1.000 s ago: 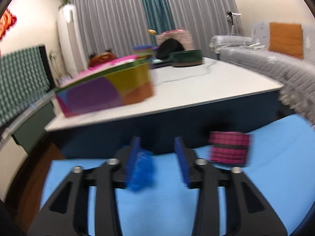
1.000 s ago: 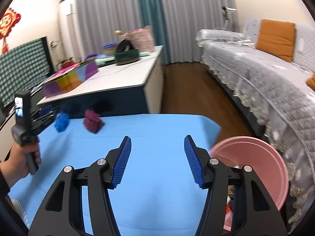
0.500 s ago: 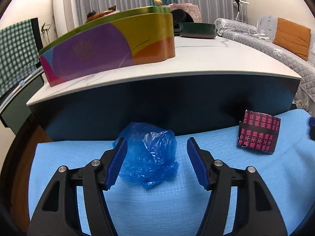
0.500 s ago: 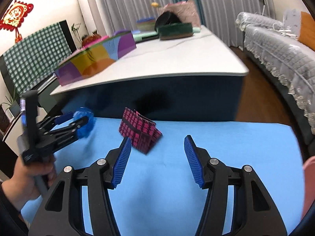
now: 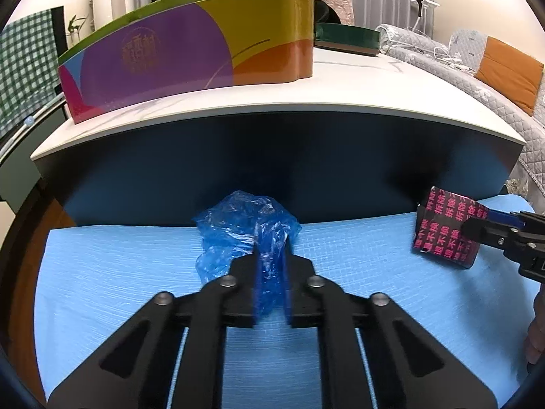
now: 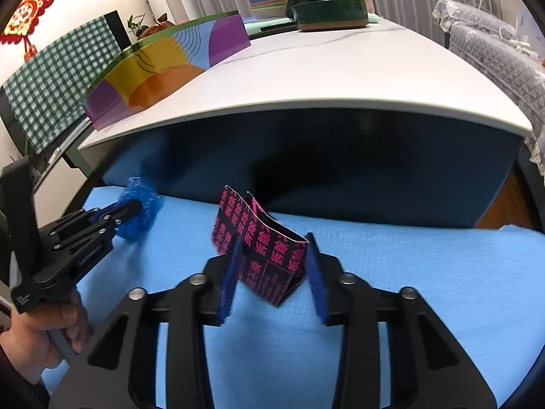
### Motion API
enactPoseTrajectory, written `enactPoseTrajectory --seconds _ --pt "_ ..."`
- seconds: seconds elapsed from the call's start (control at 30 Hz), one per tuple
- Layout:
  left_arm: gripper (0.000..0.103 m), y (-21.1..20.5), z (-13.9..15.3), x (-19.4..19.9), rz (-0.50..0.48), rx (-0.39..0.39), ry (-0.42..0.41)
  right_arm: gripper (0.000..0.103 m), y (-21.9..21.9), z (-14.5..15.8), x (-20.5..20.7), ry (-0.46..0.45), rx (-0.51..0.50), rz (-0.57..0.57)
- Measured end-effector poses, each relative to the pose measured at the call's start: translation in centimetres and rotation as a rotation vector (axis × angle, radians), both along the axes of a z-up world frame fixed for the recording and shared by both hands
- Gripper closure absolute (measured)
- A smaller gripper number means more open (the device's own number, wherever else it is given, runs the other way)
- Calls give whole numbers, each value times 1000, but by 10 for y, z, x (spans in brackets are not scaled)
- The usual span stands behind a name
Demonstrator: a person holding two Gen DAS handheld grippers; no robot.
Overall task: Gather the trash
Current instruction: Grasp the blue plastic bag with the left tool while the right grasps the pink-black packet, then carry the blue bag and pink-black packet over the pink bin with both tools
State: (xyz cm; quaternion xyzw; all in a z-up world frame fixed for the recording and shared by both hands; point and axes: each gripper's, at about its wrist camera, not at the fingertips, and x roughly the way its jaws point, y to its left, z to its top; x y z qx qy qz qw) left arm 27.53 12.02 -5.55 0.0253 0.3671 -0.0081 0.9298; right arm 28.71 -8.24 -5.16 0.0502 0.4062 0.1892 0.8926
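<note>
A crumpled blue plastic bag (image 5: 243, 230) lies on the blue mat (image 5: 357, 306) against the dark table base. My left gripper (image 5: 270, 283) is shut on the bag; it shows the same at the left of the right wrist view (image 6: 136, 213). A black carton with pink characters (image 6: 264, 252) stands on the mat. My right gripper (image 6: 272, 272) straddles the carton, its fingers (image 6: 230, 272) close to both sides, still partly open. The carton also shows at the right of the left wrist view (image 5: 446, 230).
A low white-topped table (image 5: 340, 92) with a dark blue base stands right behind the trash. A colourful tin (image 5: 190, 51) and a green round tin (image 6: 328, 13) sit on it. A grey sofa (image 5: 494, 78) with an orange cushion is at the right.
My left gripper has closed on the blue bag. My right gripper has moved forward to the carton and its fingers have narrowed around it.
</note>
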Motion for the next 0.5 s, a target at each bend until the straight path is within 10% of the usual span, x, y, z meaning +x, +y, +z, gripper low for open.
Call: enactPoseTrajectory --seconds 0.23,0.5 --pt "100 -13 14 -12 -3 -4 -36 97 -3 17 -25 -49 19 35" --pt "100 -50 47 -49 -61 -56 -81 98 -36 62 -82 -129 71 -7"
